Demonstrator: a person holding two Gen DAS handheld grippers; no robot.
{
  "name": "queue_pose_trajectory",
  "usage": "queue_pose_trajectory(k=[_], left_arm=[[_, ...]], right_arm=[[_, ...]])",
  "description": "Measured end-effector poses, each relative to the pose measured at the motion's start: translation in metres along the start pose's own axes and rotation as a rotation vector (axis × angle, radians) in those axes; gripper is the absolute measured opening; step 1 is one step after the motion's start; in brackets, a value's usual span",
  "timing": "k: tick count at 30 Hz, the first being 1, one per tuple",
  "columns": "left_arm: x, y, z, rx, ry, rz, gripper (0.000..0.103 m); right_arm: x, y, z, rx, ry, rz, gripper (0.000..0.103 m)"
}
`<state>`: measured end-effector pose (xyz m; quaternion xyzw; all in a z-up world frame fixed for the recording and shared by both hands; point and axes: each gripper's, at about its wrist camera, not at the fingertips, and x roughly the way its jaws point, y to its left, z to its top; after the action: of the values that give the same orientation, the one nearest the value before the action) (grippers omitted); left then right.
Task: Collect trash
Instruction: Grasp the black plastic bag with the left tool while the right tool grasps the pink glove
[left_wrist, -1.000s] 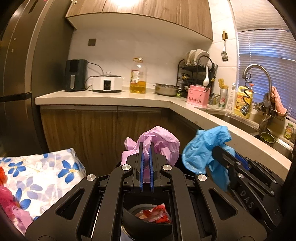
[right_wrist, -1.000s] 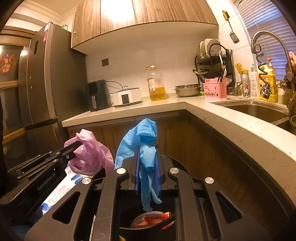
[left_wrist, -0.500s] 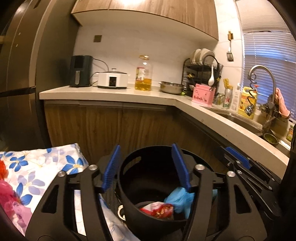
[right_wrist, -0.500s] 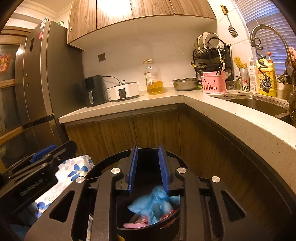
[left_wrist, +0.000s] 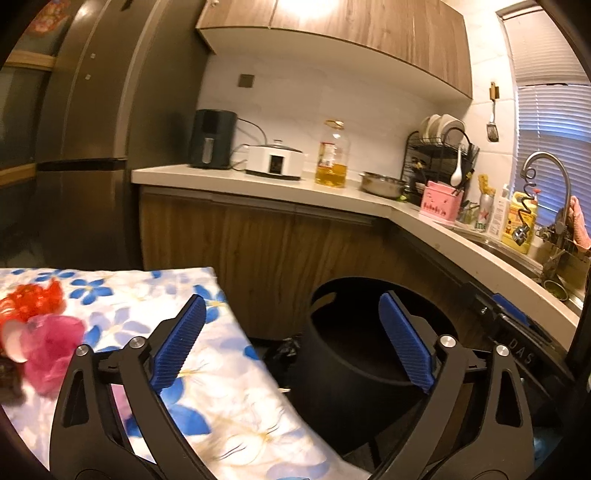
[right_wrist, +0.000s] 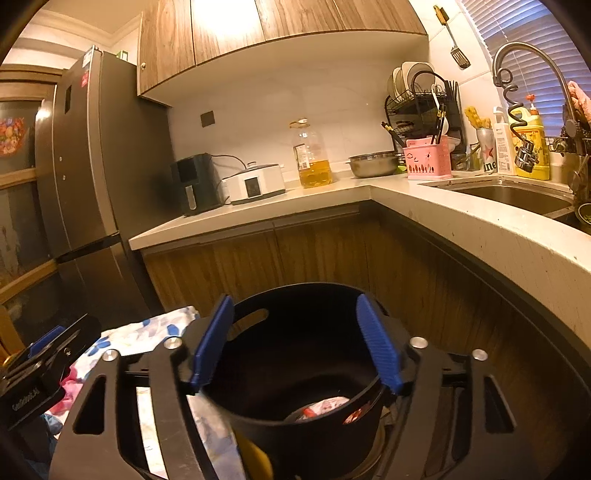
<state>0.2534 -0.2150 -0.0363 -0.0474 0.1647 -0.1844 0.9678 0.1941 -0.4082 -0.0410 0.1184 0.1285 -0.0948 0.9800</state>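
A black round bin stands on the floor by the cabinets, with red and white wrappers at its bottom. My right gripper is open and empty just above the bin's mouth. My left gripper is open and empty, between the bin and the floral-cloth table. On the table at the far left lie a red crumpled piece and a pink crumpled piece. The left gripper's body shows in the right wrist view.
An L-shaped counter with wooden cabinets runs behind and to the right of the bin. It bears an oil bottle, cooker, steel bowl, dish rack and sink. A tall fridge stands at the left.
Both grippers opened and dropped the pink bag and the blue glove into the bin. The left gripper has since swung left toward the table, and both have opened wider.
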Motion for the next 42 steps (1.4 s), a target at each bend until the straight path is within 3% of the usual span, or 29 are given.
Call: queue_pose_trajectory(k=[9,20,27,35,38,42], left_arm=[[-0.052,0.029,-0.009,-0.011,-0.035,0.088,0.097],[-0.104,0.095,-0.029,-0.073,-0.044,0.281,0.097],[-0.137,0.147,-0.043,-0.105,-0.068,0.447,0.097],[-0.146,0.207,-0.049,-0.108,-0.06,0.61,0.097],[-0.142,0.222,-0.048,-0.117,-0.039,0.631,0.092],[-0.127,0.236,-0.048,-0.112,0.012,0.637,0.078]], right_arm=[[-0.033,0.036,-0.013,-0.009,-0.016,0.054,0.076],[-0.06,0.088,-0.032,-0.042,-0.025,0.121,0.076],[-0.06,0.117,-0.048,-0.055,0.015,0.185,0.076],[-0.057,0.16,-0.069,-0.088,0.064,0.268,0.076],[-0.054,0.17,-0.074,-0.094,0.079,0.284,0.076],[-0.048,0.18,-0.078,-0.102,0.095,0.302,0.076]])
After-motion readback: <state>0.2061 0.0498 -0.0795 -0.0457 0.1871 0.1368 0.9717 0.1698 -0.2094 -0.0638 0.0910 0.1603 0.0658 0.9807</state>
